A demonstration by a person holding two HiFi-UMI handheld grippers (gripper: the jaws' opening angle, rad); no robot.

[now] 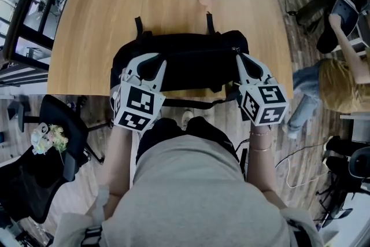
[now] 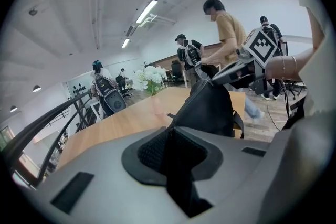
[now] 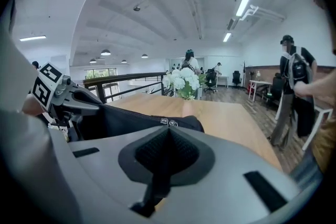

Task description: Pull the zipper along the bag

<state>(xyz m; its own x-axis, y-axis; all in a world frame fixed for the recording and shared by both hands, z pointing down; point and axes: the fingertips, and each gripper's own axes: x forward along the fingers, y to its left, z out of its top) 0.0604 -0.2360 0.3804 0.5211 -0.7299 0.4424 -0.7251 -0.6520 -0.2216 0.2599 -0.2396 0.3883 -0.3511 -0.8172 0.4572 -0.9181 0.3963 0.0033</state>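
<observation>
While the wooden desk [image 1: 87,20] carries it at the near edge, the black bag [image 1: 191,66] lies with its long axis running from 9 to 3 o'clock in the head view. Its zipper track [image 1: 199,51] follows that same axis along the top. The left tongs [image 1: 152,62] are clenched on a fold of bag fabric at the 9 o'clock end. The right tongs [image 1: 237,55] sit at the 3 o'clock end, clamped on what looks like the tab of the zipper pull [image 3: 168,123], whose metal shows right at their tips. The right hand is thus the nearer one. From it the track stretches toward 9 o'clock, so I judge any further slide must go that way.
</observation>
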